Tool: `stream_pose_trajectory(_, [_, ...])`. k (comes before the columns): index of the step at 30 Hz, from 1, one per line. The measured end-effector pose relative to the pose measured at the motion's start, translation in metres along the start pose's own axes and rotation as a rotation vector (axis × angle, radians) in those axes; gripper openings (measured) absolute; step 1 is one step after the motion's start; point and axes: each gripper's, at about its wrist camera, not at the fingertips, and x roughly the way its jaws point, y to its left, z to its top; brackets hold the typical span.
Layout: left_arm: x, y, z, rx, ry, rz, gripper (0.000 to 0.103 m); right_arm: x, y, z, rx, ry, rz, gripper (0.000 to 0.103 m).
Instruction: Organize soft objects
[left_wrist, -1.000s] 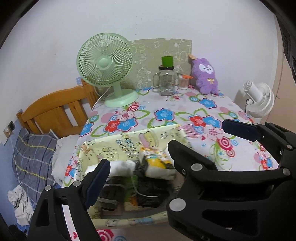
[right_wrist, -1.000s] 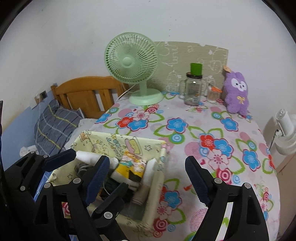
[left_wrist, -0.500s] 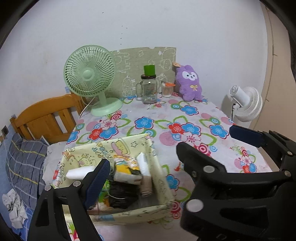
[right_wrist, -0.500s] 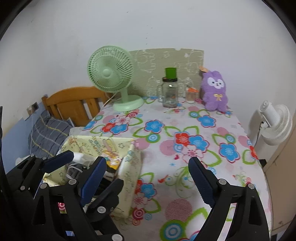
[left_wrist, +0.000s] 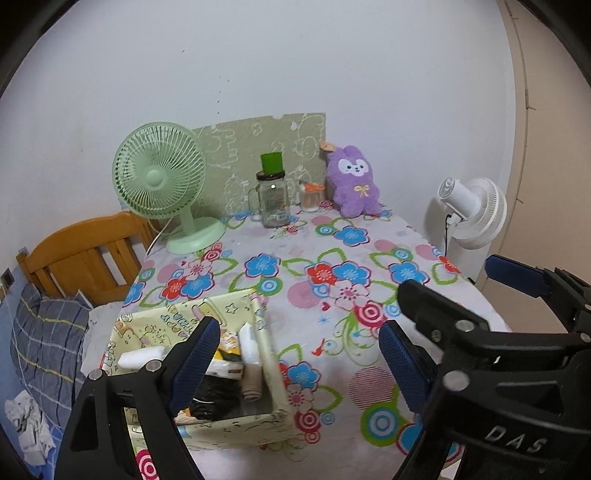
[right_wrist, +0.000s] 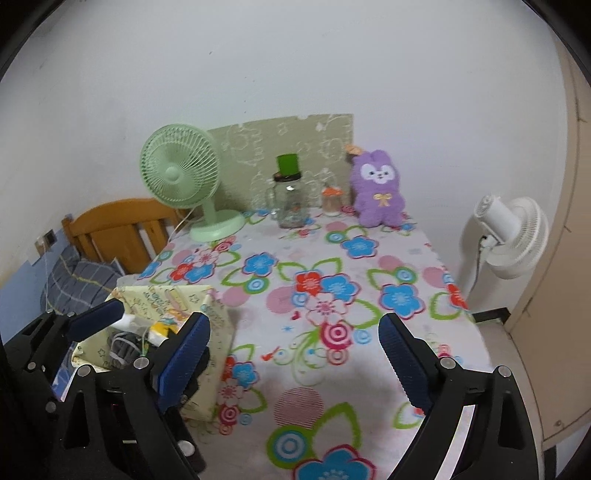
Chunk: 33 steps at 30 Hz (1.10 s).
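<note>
Now, fabric bin (left_wrist: 236, 432) near left fingers (left_wrist: 195, 354), both grippers empty

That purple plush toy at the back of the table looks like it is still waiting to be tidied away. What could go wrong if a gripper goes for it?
Possibly two things. The purple plush toy stands close beside a small jar and a glass mug; a wide-open right gripper reaching in could knock them over. The fabric box already looks crowded with rolled items, so the toy may not fit.
</note>
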Motion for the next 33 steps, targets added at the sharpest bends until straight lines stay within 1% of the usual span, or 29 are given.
stream_pose_trajectory(8, [-0.021, -0.015, 0.003, -0.002, -0.051, 0.002, 0.089, -0.033, -0.026, -0.002, 0.027, -0.044, -0.064, 0.096])
stream_pose_trajectory(12, [-0.033, -0.015, 0.004, -0.008, -0.078, 0.007, 0.095, -0.047, -0.035, -0.003, 0.041, -0.065, -0.093, 0.096])
stream_pose_trajectory(17, [-0.047, -0.013, 0.004, -0.017, -0.109, 0.016, 0.099, -0.067, -0.04, -0.005, 0.052, -0.104, -0.117, 0.096])
stream_pose_trajectory(23, [-0.058, -0.009, 0.002, -0.027, -0.13, 0.026, 0.1, -0.085, -0.039, -0.008, 0.058, -0.14, -0.131, 0.098])
stream_pose_trajectory(33, [-0.071, -0.003, -0.003, -0.047, -0.159, 0.047, 0.103, -0.097, -0.04, -0.011, 0.076, -0.17, -0.133, 0.099])
